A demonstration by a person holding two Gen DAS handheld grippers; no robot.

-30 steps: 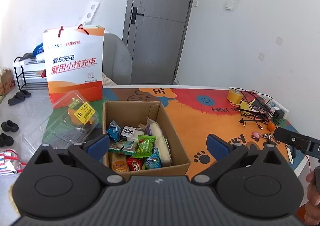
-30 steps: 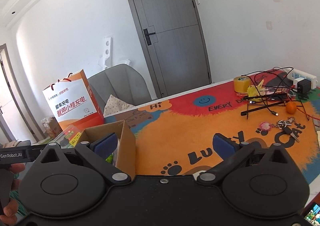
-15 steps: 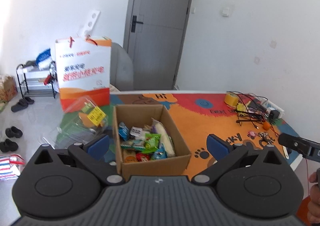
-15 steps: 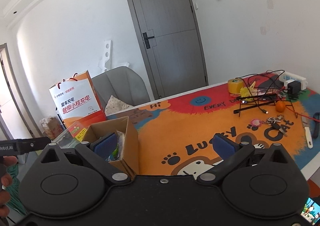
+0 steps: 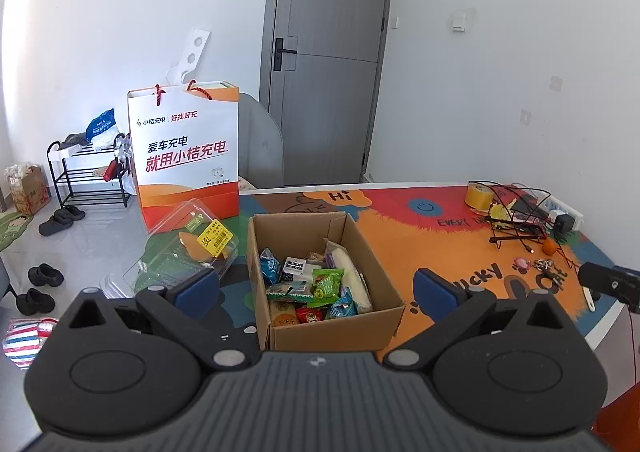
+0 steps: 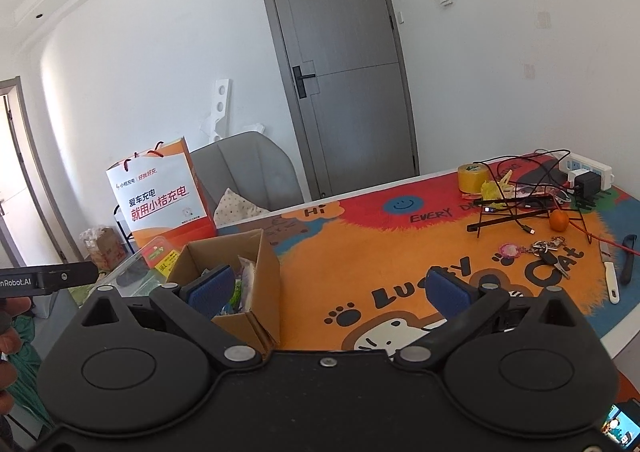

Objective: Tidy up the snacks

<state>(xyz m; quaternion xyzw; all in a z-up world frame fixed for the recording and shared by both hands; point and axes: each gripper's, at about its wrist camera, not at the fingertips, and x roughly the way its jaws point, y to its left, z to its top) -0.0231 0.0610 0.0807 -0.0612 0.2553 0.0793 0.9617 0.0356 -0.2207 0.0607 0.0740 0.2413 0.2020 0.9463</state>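
I have both grippers held back above the counter (image 5: 460, 248), each spread wide with nothing between the pads. The left gripper (image 5: 316, 286) looks straight down on the cardboard box (image 5: 332, 326), where the snacks (image 5: 316, 286) lie heaped together, so I can pick a packet. The right gripper (image 6: 332, 288) hovers just right of the box over bare mat, clear of the left one's path.

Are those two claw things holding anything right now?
No. The left gripper and the right gripper are both open and empty; the snacks lie untouched in the cardboard box.
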